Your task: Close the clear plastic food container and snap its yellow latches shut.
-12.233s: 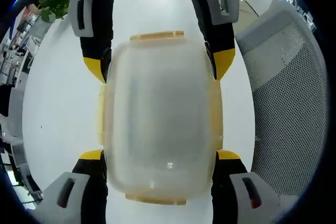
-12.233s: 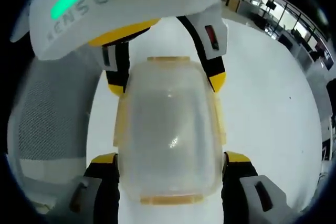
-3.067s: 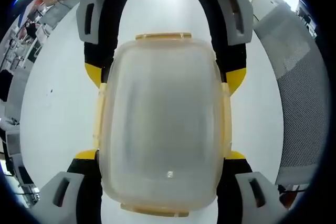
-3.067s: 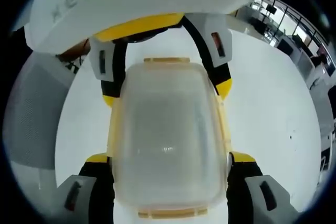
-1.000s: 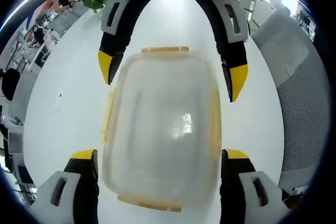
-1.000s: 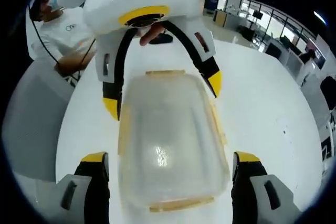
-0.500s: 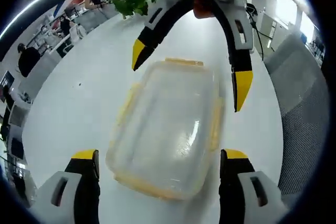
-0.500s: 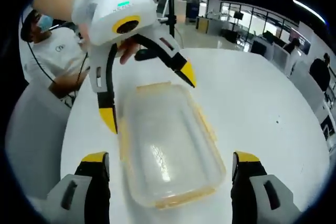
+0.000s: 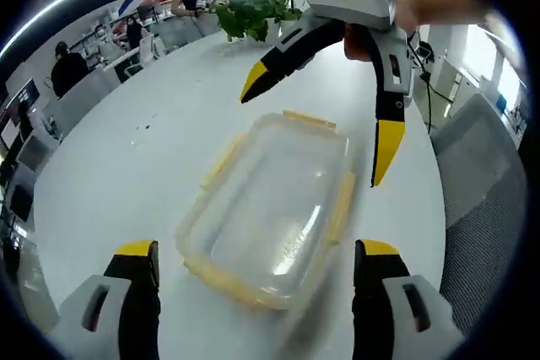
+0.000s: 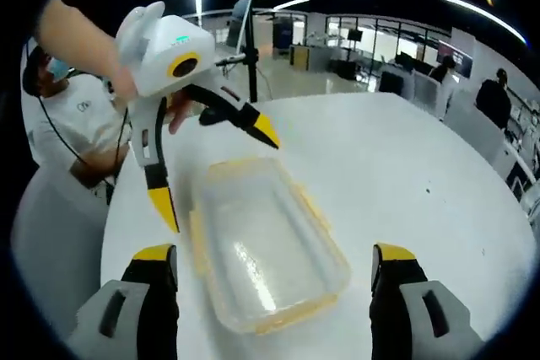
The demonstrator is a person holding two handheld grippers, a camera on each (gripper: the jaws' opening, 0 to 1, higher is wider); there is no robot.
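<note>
The clear plastic container (image 9: 274, 208) lies on the white table (image 9: 126, 158) with its lid on and yellow latches (image 9: 342, 200) along its edges. In the left gripper view my left gripper (image 9: 256, 252) stands open, its yellow-tipped jaws apart on either side of the container's near end, not touching it. Beyond the far end my right gripper (image 9: 319, 120) hovers open, held by a hand. From the right gripper view, the container (image 10: 266, 246) sits between my right gripper's (image 10: 274, 256) spread jaws, and the left gripper (image 10: 215, 166) hangs open above its far end.
A potted plant (image 9: 253, 10) stands at the table's far side. A grey mesh chair (image 9: 481, 217) is beside the table edge. A person in a white shirt (image 10: 72, 124) sits close to the table. Desks and other people are in the background.
Both grippers, earlier pressed against the container's long sides, have opened and pulled back and up. The container now lies free on the table.
</note>
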